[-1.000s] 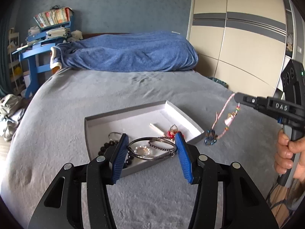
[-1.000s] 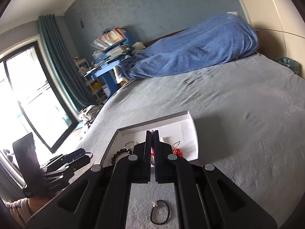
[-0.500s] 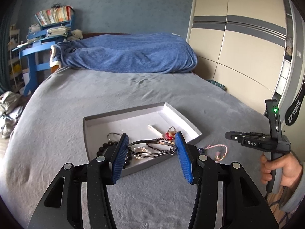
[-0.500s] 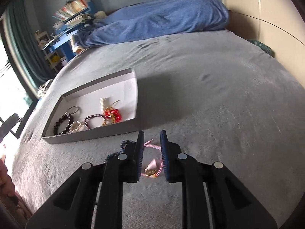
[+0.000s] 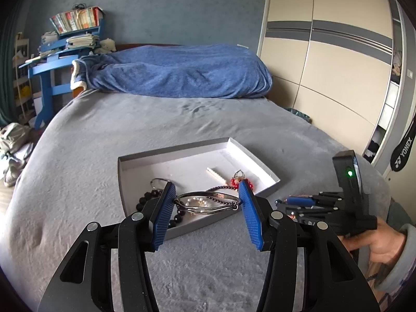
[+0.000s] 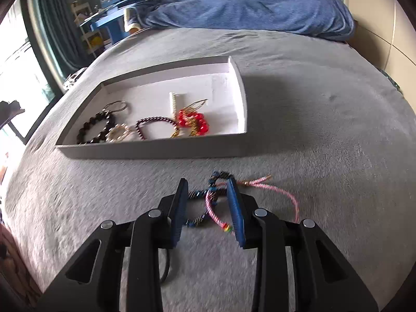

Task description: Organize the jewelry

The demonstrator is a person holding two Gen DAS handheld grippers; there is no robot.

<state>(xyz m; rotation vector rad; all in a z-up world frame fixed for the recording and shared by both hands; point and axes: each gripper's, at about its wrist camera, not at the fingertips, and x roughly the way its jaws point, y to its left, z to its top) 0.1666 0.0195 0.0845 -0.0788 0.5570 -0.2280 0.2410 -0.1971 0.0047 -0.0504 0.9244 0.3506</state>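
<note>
My left gripper is shut on a thin dark metal bangle, held just above the near edge of the grey tray. The tray holds a black bead bracelet, a pearl bracelet, a purple bead bracelet, a red bead piece and a white clip. My right gripper hovers low over the bed in front of the tray, its jaws opening. A pink cord bracelet and a dark blue braided bracelet lie loose on the blanket between and under its pads.
The grey blanket covers the bed all round the tray. A blue duvet is heaped at the head. A black hair tie lies under the right gripper. A wardrobe stands to the right, and blue shelves to the left.
The right gripper came down from mid-air with the dangling pink and blue bracelets to the bed beside the tray, and its jaws parted, letting them lie there. The left gripper kept still.
</note>
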